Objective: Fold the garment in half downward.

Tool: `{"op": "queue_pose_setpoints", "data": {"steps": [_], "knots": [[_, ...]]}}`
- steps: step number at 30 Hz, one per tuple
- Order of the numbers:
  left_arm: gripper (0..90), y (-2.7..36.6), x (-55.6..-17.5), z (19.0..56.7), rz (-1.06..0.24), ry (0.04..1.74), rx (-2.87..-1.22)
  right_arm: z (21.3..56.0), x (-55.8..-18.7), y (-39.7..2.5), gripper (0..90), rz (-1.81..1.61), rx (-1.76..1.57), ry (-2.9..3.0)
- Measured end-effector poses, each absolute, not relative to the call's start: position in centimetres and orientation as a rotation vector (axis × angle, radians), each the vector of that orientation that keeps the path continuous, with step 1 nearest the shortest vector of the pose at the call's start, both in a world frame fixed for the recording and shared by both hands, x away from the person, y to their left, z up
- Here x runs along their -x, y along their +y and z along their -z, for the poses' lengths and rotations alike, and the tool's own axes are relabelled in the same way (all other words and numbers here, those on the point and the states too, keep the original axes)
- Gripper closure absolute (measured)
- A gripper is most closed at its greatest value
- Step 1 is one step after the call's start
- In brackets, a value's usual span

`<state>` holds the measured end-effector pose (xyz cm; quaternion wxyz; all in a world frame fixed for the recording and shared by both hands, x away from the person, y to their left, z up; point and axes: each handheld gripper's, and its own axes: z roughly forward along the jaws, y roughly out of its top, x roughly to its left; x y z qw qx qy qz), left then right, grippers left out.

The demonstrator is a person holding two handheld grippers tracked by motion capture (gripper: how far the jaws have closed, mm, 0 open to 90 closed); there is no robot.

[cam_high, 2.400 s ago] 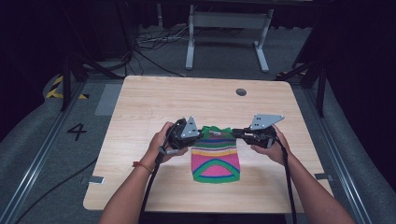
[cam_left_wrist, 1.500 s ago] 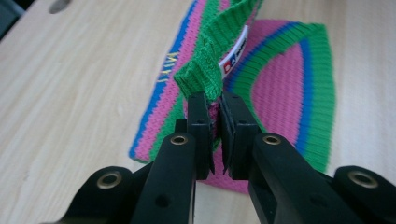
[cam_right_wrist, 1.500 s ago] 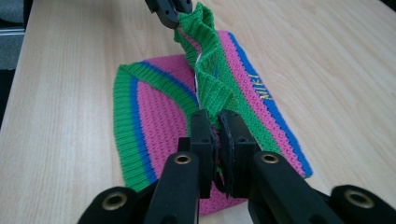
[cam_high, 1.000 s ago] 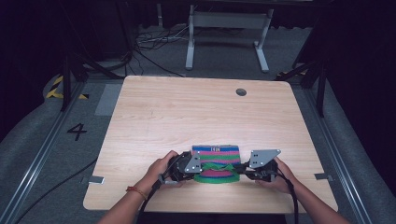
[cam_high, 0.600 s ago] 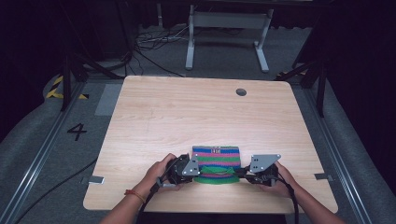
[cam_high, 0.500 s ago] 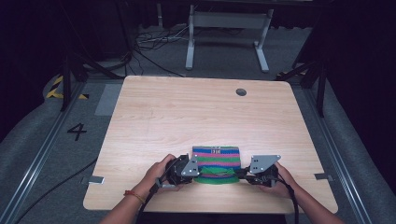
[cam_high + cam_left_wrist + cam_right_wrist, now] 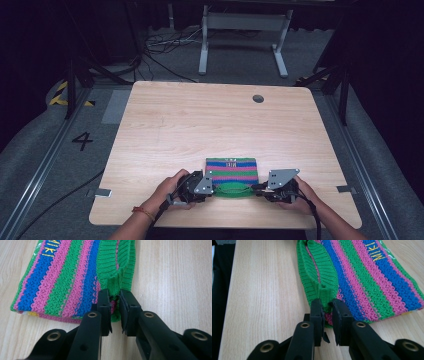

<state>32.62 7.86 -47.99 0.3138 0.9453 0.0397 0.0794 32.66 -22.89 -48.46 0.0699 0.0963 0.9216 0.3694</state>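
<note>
Striped knit garment lies folded flat on the wooden table, near the front edge, roughly centred between the two hands. Stripes run green, pink and blue; a green ribbed edge sits on the side closest to the person. Yellow lettering shows on a blue stripe at the far side of the fold.

Left gripper sits at the garment's left front corner. Its jaws are nearly closed, pinching a bit of the green ribbed edge and the striped layer under it; only a narrow gap remains, filled by fabric. In the high view the left gripper rests low on the table, the person's left hand wrapped around it, with a band on the wrist.

Right gripper is at the garment's right front corner. Its jaws are likewise almost shut, clamped on the green ribbed edge where it folds over. In the high view the right gripper lies just beside the garment, held by the right hand, grey plate on top.

Both grippers point inward toward each other along the garment's near edge. Cloth between them lies flat on the table, not lifted. A round hole is in the table at the far side, well apart from the garment.
</note>
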Motion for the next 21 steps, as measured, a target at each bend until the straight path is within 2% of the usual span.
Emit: {"op": "queue_pose_setpoints", "data": {"steps": [4,11,16,18,21], "knots": [[76.7,8.3,-32.7,47.5,-0.231,0.112,-2.481,48.1,-32.4,-23.2,78.6,-1.108,-0.274,2.767],[74.7,8.3,-32.7,46.2,-0.241,0.155,-2.37,47.1,-32.2,-23.2,78.1,-1.162,-0.289,2.717],[71.8,7.0,-32.6,47.0,-0.218,0.16,-2.428,47.2,-32.1,-22.4,81.2,-1.165,-0.258,2.718],[66.3,6.9,-32.7,47.2,-0.211,0.169,-2.439,47.4,-32.1,-22.1,81.2,-1.16,-0.258,2.73],[63.3,6.8,-33.1,47.9,-0.182,0.201,-2.465,48.0,-32.2,-21.7,80.4,-1.136,-0.263,2.75]]}}
